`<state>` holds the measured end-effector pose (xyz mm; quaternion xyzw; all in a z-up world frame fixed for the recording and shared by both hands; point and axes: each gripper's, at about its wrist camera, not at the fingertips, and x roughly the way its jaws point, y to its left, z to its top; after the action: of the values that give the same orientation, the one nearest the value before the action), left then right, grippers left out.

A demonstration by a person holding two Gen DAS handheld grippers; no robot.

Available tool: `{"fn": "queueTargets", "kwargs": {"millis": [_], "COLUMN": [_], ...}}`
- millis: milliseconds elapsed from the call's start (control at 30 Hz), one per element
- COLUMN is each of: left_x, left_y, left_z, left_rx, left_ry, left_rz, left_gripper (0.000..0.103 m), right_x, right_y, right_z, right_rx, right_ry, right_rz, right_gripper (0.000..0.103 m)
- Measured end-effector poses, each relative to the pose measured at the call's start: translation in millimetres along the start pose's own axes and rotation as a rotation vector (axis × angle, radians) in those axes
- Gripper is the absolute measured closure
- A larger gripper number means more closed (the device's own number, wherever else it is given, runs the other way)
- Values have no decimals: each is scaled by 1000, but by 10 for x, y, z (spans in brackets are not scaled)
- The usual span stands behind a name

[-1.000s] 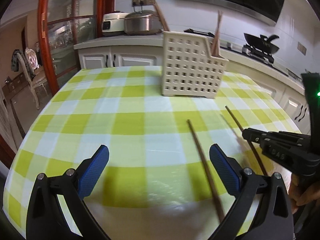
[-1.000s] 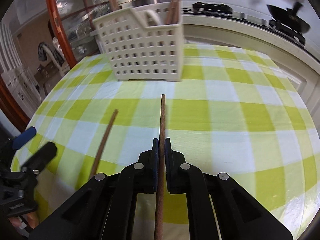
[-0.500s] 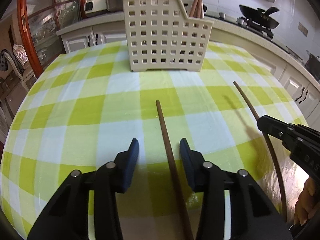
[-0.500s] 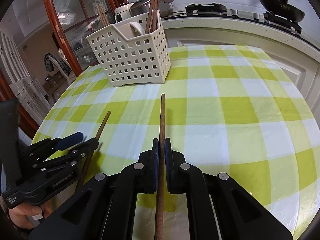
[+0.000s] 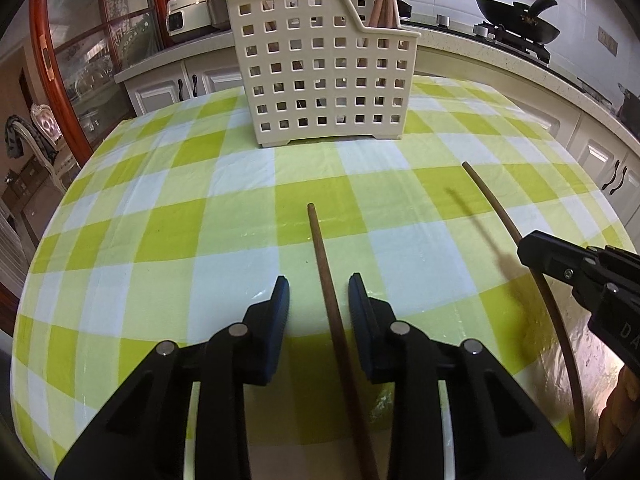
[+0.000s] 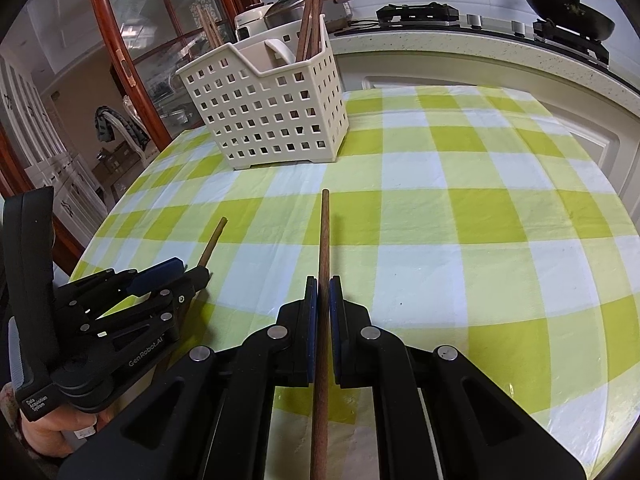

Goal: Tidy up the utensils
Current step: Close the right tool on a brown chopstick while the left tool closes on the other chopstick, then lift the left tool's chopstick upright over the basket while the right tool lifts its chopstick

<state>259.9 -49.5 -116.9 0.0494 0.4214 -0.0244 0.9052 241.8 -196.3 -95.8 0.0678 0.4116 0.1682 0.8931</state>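
A brown chopstick lies on the checked tablecloth between the fingers of my left gripper, which is open around it with a gap on each side. My right gripper is shut on a second chopstick and holds it pointing at the basket; this chopstick also shows in the left wrist view. The white perforated utensil basket stands at the far side of the table with several chopsticks upright in it. It also shows in the right wrist view. The left gripper shows there, low on the left.
The round table has a green and white checked cloth. A kitchen counter with a wok and a rice cooker runs behind it. A glass cabinet with a red wooden frame and a chair stand on the left.
My left gripper has moved over the lying chopstick and narrowed its fingers around it. My right gripper has lifted its chopstick slightly and stayed shut.
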Motion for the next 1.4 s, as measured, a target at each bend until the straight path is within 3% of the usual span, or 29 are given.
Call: {"fn": "queueTargets", "kwargs": {"millis": [167,267,300,633,1400], "left_x": [7,4,3,-48,-1343], "left_y": [24,9,-1,75,387], "left_z": [6,7,3,-8,159], "left_rx": [-16,-3,2,-36,-69], "left_ry": [2,-1,-2,-7,-391], "left_rz": [-12,-30,-28,-90,-97], "left_gripper": [73,83,95,97,97], "right_x": [5,18,21,-68,-755], "right_y": [45,64,69,123,646], "right_z": [-2,-11,-15,30,378], "right_rx": [-11,-14,-15,-25,-121], "right_ry": [2,6,6,-28,-254], "right_rz": [-6,-14,-16,-26,31], "right_gripper": [96,96,96,96,96]}}
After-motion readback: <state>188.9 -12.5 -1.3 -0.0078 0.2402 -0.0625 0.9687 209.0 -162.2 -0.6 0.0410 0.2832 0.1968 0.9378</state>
